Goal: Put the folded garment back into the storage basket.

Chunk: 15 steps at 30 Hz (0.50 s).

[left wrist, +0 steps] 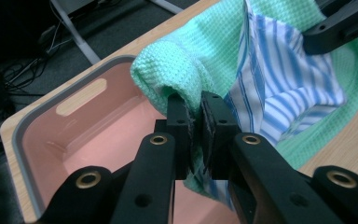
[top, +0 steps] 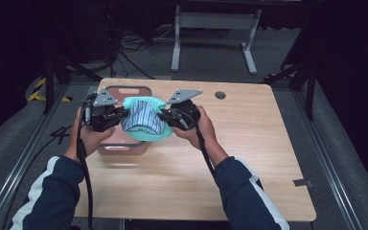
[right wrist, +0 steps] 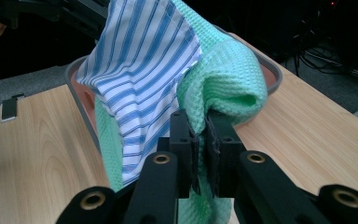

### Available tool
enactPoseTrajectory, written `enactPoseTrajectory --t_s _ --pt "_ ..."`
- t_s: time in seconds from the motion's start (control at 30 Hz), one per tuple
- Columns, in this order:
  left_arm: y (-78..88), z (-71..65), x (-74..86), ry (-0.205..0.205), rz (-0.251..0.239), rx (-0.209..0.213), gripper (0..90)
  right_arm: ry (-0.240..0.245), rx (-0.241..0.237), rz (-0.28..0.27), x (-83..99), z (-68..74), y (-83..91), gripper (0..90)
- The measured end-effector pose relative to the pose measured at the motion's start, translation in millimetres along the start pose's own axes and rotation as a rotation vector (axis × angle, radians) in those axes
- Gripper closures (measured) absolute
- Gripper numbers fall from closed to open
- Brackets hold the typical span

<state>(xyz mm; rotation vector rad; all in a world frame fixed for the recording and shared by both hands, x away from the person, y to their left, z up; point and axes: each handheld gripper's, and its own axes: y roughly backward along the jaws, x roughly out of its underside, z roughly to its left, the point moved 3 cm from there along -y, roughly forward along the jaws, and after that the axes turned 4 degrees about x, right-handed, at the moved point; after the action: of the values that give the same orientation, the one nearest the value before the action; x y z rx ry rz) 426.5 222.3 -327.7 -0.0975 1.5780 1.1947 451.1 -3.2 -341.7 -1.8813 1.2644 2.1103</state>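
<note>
A green waffle-weave cloth (top: pixel 149 134) with a blue-and-white striped cloth (top: pixel 141 119) lying in it hangs between my two grippers, above the table and the pink bin (top: pixel 124 146). My left gripper (top: pixel 120 115) is shut on the left edge of both cloths (left wrist: pixel 196 116). My right gripper (top: pixel 164 116) is shut on the green cloth's right edge (right wrist: pixel 200 122), with the striped cloth (right wrist: pixel 144 70) draped just left of its jaws. The green cloth (left wrist: pixel 205 51) sags in the middle, and the striped cloth (left wrist: pixel 279 84) shows inside its fold.
The pink bin (left wrist: pixel 74 135) with a grey rim sits at the table's back left, partly under the cloths. The wooden table (top: pixel 249 158) has a round cable hole (top: pixel 220 95) near its far edge. Cables and a white desk frame (top: pixel 215 28) lie on the floor behind.
</note>
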Motion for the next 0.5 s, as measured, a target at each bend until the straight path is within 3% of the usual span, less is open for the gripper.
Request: enactPoseTrajectory --t_s 0.5 --pt "12.4 31.7 21.0 0.054 -0.003 -0.087 82.6 0.014 -0.033 0.003 -22.1 19.3 -42.4 82.3"
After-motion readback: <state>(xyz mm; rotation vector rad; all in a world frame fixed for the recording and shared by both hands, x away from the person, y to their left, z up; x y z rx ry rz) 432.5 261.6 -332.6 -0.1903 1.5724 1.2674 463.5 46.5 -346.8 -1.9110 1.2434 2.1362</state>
